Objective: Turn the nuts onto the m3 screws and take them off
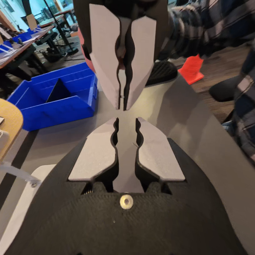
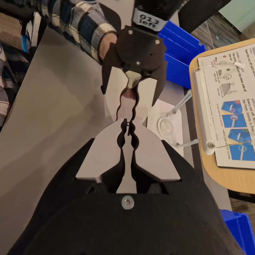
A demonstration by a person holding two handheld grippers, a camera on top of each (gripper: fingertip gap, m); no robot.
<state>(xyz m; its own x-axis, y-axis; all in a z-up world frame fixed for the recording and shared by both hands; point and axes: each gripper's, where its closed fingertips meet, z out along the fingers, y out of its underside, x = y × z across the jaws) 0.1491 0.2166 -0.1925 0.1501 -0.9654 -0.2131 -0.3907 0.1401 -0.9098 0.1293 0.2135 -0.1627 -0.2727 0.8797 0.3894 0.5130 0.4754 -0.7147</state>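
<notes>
My right gripper (image 2: 128, 120) is shut on a small dark screw (image 2: 128, 129) that runs along the gap between its pads, with a small ring-like head or nut (image 2: 128, 123) at the tips. The left wrist view shows this gripper (image 1: 121, 109) coming from above, tips down, with the small part (image 1: 122, 96) pinched between its pads. My left gripper (image 1: 127, 119) is open and empty, its tips just short of the right gripper's tips, over the grey table (image 1: 172, 110). It faces me in the right wrist view (image 2: 124, 117), jaws apart.
A blue divided bin (image 1: 55, 104) stands left on the table, a red object (image 1: 191, 70) far right. A wooden board with a printed sheet (image 2: 227, 110), a white plate with a clear dome (image 2: 167, 127) and blue bins (image 2: 179, 55) lie right. A plaid sleeve (image 2: 82, 27) reaches in. Both grippers' tips are close together, under 4 cm apart.
</notes>
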